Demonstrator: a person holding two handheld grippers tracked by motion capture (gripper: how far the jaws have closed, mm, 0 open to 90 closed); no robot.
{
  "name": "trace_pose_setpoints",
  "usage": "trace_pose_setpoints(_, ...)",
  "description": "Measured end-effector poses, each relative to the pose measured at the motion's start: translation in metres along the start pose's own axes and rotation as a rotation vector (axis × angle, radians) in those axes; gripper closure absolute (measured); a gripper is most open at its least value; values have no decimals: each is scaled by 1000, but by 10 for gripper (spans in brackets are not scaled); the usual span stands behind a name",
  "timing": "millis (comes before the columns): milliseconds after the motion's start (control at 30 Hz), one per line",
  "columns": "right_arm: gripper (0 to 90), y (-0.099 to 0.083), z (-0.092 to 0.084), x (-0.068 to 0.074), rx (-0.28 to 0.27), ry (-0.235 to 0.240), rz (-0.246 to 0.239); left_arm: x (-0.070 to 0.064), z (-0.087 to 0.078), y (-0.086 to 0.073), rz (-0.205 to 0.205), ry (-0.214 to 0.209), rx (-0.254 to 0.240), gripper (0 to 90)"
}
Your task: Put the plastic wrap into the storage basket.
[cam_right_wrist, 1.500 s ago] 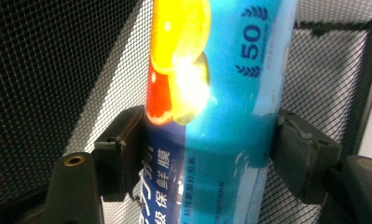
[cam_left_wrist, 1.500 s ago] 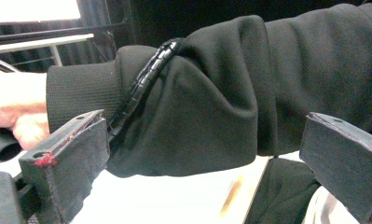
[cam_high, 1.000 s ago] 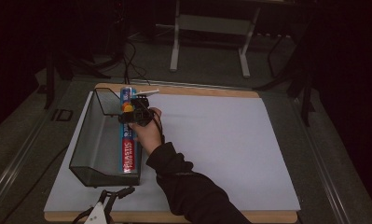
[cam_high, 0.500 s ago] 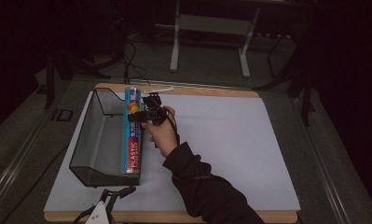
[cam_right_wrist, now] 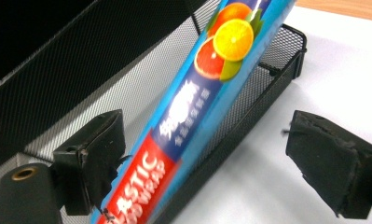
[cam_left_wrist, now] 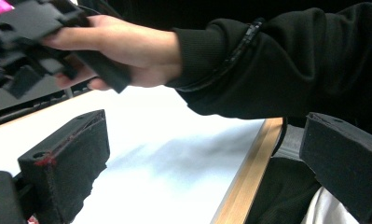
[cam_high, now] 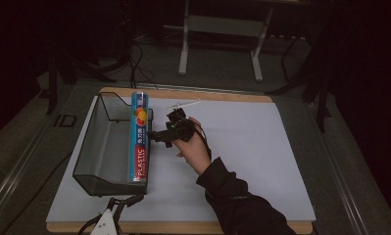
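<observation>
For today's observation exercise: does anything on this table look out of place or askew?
Yes. The plastic wrap box lies along the right rim of the mesh tray instead of flat inside it, its far end poking past the tray. The open right gripper is beside it.

The white-covered tabletop [cam_high: 261, 161] lies open across its whole right half, giving wide passage. On the left, the black wire-mesh tray [cam_high: 102, 147] blocks level approach with its raised walls, and the long blue plastic-wrap box [cam_high: 139, 139] lying along its right rim narrows entry from above.
</observation>
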State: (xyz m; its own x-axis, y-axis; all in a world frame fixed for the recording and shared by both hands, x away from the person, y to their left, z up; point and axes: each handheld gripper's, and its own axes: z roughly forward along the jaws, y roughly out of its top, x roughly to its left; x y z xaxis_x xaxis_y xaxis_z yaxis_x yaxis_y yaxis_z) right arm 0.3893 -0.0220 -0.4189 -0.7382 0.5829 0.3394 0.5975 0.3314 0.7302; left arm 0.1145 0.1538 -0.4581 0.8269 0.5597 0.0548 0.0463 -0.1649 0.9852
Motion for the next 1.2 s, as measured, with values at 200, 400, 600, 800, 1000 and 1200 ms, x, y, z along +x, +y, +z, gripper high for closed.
trace_pose_setpoints(200,120,-23,-21,-8,1,-1,-42,0,1,0,-1,3,-2,23)
trace_pose_setpoints(400,128,-49,-43,-20,12,-32,-61,0,2,0,0,2,5,23)
trace_pose_setpoints(600,129,-71,-63,-30,-7,-24,-67,0,4,0,-2,2,6,23)
trace_pose_setpoints(800,133,-93,-83,-38,-10,-57,-83,0,5,0,-3,1,10,23)
trace_pose_setpoints(1000,133,-112,-101,-47,-14,-59,-55,0,6,-1,-2,2,13,23)
trace_pose_setpoints(1200,141,-129,-114,-51,-13,-54,-38,0,7,-1,-1,1,14,23)
